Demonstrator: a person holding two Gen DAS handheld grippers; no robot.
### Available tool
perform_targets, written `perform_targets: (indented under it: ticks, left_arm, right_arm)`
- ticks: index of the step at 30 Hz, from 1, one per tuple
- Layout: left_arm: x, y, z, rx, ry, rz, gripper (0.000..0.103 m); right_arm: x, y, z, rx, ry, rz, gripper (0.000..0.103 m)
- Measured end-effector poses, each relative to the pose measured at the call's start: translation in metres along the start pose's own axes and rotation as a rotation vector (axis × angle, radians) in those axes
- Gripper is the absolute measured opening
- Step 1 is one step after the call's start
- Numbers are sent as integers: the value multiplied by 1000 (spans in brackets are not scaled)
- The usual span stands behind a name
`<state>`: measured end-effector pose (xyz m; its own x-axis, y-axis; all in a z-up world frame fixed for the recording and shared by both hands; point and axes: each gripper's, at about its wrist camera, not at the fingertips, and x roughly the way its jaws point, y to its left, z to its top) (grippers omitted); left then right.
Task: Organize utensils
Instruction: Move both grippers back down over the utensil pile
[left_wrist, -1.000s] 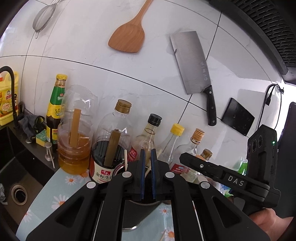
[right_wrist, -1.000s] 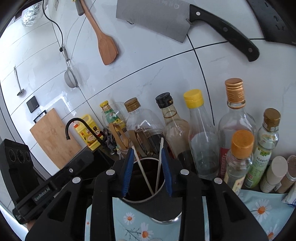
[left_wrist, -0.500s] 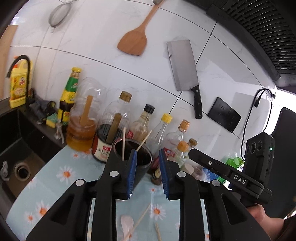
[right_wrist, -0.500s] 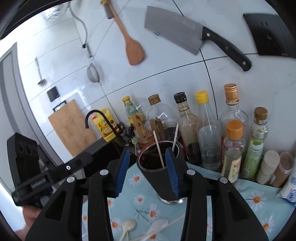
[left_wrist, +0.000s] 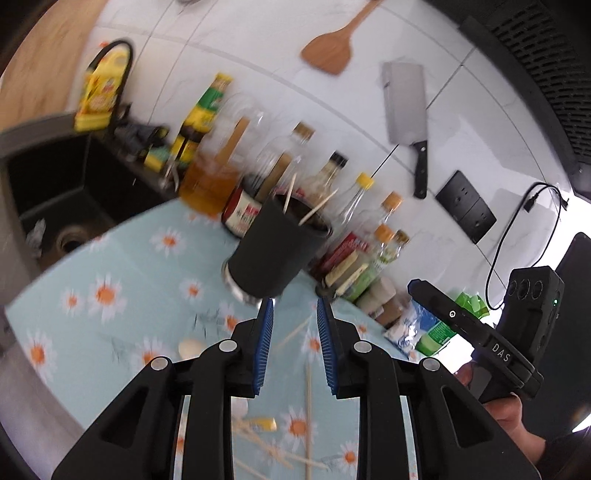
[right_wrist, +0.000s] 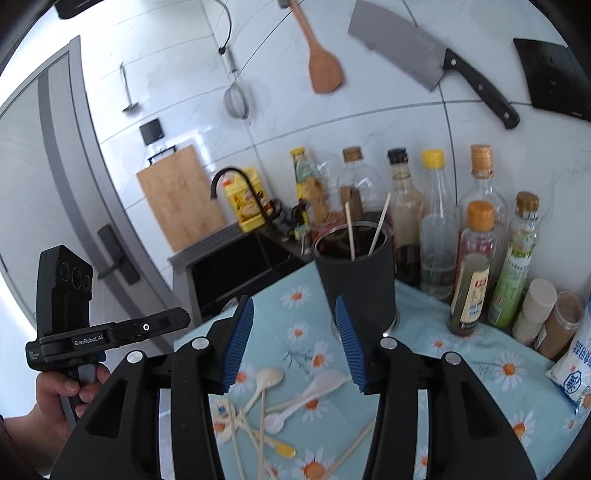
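Hovering above scattered spoons (right_wrist: 295, 400), your right gripper (right_wrist: 295, 345) is opening, empty; your left gripper (left_wrist: 295, 347) stands slightly apart, empty.

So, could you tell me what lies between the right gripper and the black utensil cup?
Only bare daisy-print cloth separates the right gripper from the black utensil cup, as the right wrist view shows.

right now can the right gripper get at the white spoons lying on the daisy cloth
Probably yes: the right gripper is empty with its jaws opening, and the white spoons lie loose on the cloth just below it, nothing covering them.
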<state>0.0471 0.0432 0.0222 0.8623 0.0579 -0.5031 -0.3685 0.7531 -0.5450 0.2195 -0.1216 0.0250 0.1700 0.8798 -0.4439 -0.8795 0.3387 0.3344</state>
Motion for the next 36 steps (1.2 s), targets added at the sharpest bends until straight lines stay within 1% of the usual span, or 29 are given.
perform_targets:
  ticks: [2,4,6,8,11,14,18,21,24,26,29,30,32,34,36]
  left_arm:
    - [-1,3,-10,-23,19,7,24]
    - [0,6,-22,-46,51,38,24]
    - [1,12,-34,-86,85,60,24]
    - [2,15,-46,-114,110,85,24]
    - [2,18,-58,-142,134,114,24]
    - [6,22,-71,-191,171,138,24]
    - [13,28,-90,-274,215,151,24]
    - [19,36,-102,-327,239,200,24]
    - [26,45,-110,-385,258,216,24]
    - [31,52,-115,-440,272,211,24]
    - [38,60,-118,-495,292,217,24]
    - [40,63,-120,-512,301,230,24]
    - [45,64,-121,-514,315,259,24]
    - [48,64,-122,-520,325,263,24]
    - [52,66,-123,-538,337,266,24]
  right_arm:
    - [-1,0,-7,-9,22,15,47]
    - [-2,-2,-12,-7,41,22,47]
    - [-2,-3,-16,-1,71,50,48]
    - [-3,-5,-21,17,94,74,50]
    - [-2,-6,-27,20,118,104,50]
    - [1,-8,-32,31,143,135,50]
    - [8,-8,-41,39,184,175,50]
    - [12,-8,-46,39,209,190,50]
    - [13,-9,-50,42,226,207,50]
    - [13,-11,-52,45,237,210,50]
    - [13,-13,-54,41,246,219,50]
    - [13,-13,-55,35,247,219,50]
    - [11,-12,-57,19,245,221,52]
    - [10,-13,-60,17,241,216,55]
    - [10,-15,-63,25,251,226,55]
